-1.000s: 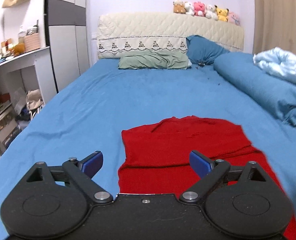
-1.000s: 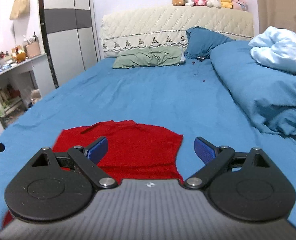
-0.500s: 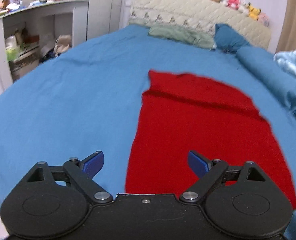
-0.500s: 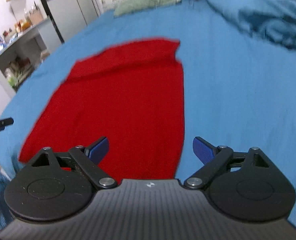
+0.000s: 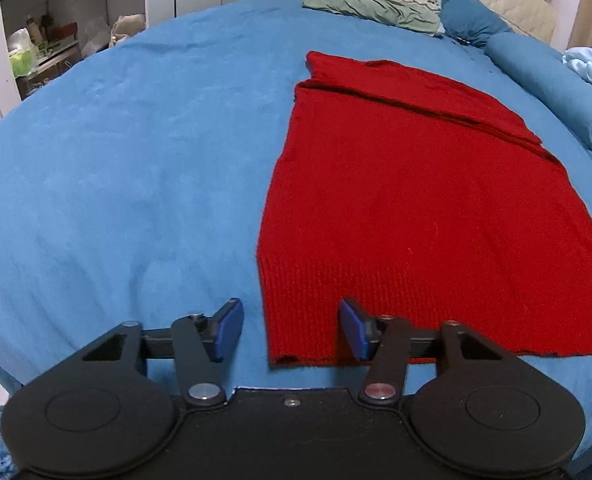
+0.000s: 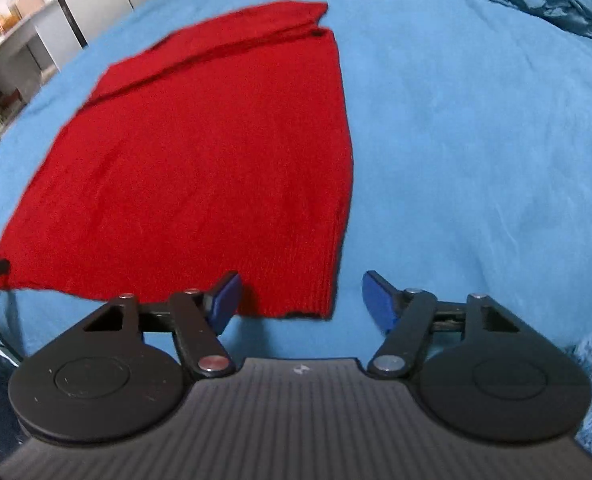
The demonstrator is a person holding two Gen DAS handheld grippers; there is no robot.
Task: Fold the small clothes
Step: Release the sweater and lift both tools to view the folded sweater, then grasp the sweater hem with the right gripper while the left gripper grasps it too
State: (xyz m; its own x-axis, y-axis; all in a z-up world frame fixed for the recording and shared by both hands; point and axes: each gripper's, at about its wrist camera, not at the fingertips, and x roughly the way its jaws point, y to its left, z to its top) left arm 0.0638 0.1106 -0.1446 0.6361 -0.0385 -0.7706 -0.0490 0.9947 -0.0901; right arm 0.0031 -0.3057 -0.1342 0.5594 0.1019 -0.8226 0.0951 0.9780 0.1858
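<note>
My left gripper (image 5: 290, 330) and right gripper (image 6: 299, 300) both gaped wide, empty, straddling the near corners of the red sweater (image 5: 415, 208) lying flat on the blue bed (image 5: 116, 160).

The red sweater (image 6: 200, 152) looks blurred in the right wrist view; its left corner is cut off there.
</note>
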